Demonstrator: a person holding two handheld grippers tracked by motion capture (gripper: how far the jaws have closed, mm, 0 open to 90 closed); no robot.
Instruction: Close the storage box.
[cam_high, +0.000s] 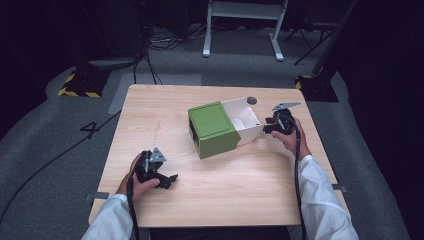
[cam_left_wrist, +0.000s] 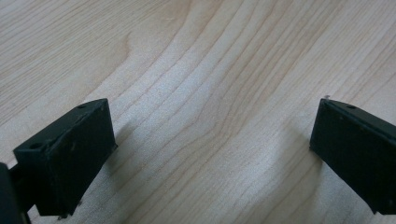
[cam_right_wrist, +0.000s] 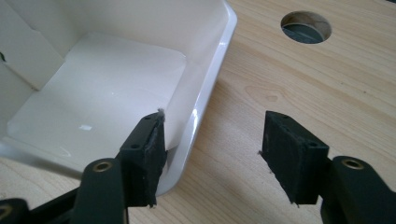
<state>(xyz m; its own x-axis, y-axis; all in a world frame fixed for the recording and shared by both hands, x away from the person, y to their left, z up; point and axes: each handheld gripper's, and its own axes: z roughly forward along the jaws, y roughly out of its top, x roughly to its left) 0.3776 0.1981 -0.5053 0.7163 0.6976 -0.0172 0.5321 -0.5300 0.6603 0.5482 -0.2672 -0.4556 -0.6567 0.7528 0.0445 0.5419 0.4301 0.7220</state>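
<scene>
Green box (cam_high: 213, 129) sits on the table (cam_high: 150, 107), right of centre and nearer the far edge, turned at an angle. A white drawer (cam_high: 244, 119) is pulled partway out of the box's right side, toward the right edge; its inside is bare white. Right gripper (cam_high: 265, 125) is at the drawer's outer end, held in the right hand (cam_high: 292, 135) near the right edge. In the right gripper view its jaws stand apart, straddling the drawer's front wall (cam_right_wrist: 198, 109): one jaw inside the drawer, the other outside over bare wood, neither pad pressing on the wall. A round hole (cam_right_wrist: 306, 27) in the table lies just beyond the drawer, toward the far right corner. Left gripper (cam_high: 170, 181) rests low over the table near the front-left corner, in the left hand (cam_high: 141, 181), well apart from the box. Its jaws are spread wide with bare wood between them.
</scene>
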